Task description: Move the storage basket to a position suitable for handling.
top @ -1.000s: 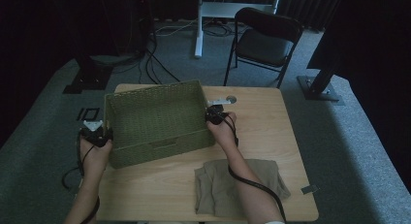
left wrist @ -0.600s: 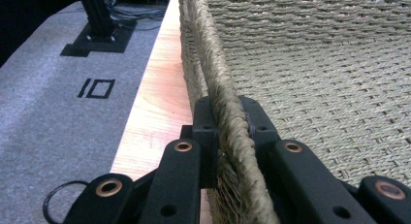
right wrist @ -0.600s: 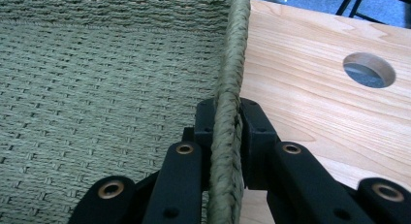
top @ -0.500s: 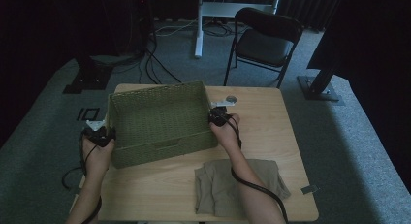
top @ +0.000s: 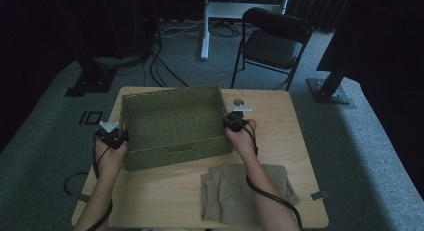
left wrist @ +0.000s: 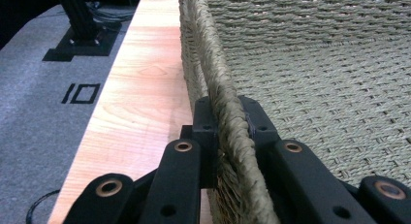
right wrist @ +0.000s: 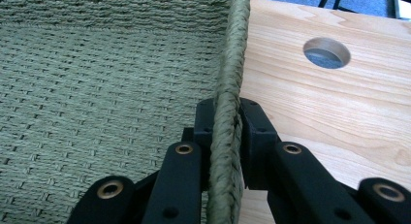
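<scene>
Seen from the high view, we hold the green woven basket (top: 172,125) by its two short walls, the left gripper (top: 114,137) clamped on the wall at the picture's left and the right gripper (top: 234,122) clamped on the wall at its right. The basket sits on the left half of the desk (top: 280,136), its long axis running across the desk from one hand to the other, so each hand stands at one end and neither is nearer. A folded khaki cloth (top: 247,190) lies on the desk just in front of the basket, near our right forearm.

From the left gripper view, our jaws grip the braided rim of the basket (left wrist: 228,112) from both sides: one jaw outside over the bare desk (left wrist: 145,83), the other inside over the woven floor. The wall runs straight away from the jaws.

From the right gripper view, the jaws likewise pinch the rim (right wrist: 230,107), with the basket's inside to the picture's left and the desk's round cable hole (right wrist: 326,52) beyond on the right. In our judgement, any shift of the basket calls for both hands moving together.
</scene>
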